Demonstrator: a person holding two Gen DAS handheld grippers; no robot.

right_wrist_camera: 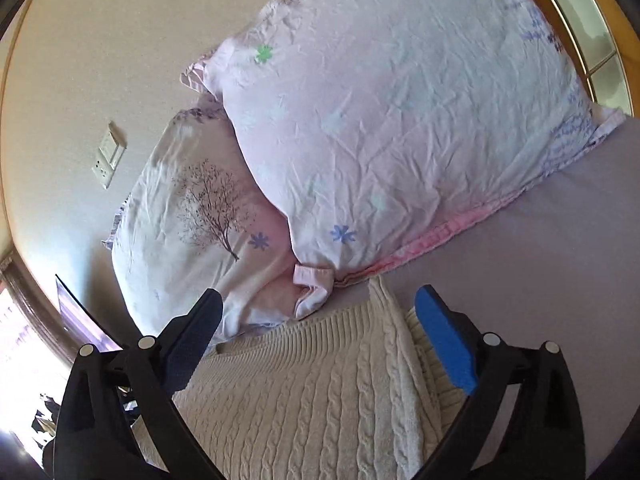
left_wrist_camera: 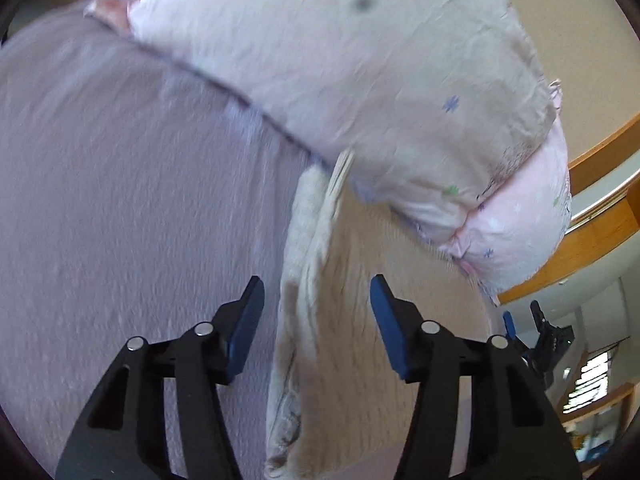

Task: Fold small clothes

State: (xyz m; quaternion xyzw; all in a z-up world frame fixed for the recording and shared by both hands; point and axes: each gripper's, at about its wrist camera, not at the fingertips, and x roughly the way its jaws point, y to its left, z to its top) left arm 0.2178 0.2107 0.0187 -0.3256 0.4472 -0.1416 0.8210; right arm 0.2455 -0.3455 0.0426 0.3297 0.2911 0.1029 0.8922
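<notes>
Both black grippers, left (left_wrist_camera: 316,316) and right (right_wrist_camera: 316,320), gaped apart over a cream cable-knit sweater (right_wrist_camera: 304,392), floral pillows (right_wrist_camera: 392,120) at twelve o'clock.

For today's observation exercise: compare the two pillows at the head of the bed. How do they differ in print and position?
The upper pillow lies on top, overlapping the lower pillow, which sits partly beneath it, nearer the wall. The lower pillow carries a bare-tree print; the upper pillow shows only scattered small flowers, including a green one. Both are pale pink, wrinkled, have blue flower marks, and rest on the lilac bedsheet just beyond the cream knitted sweater.
</notes>
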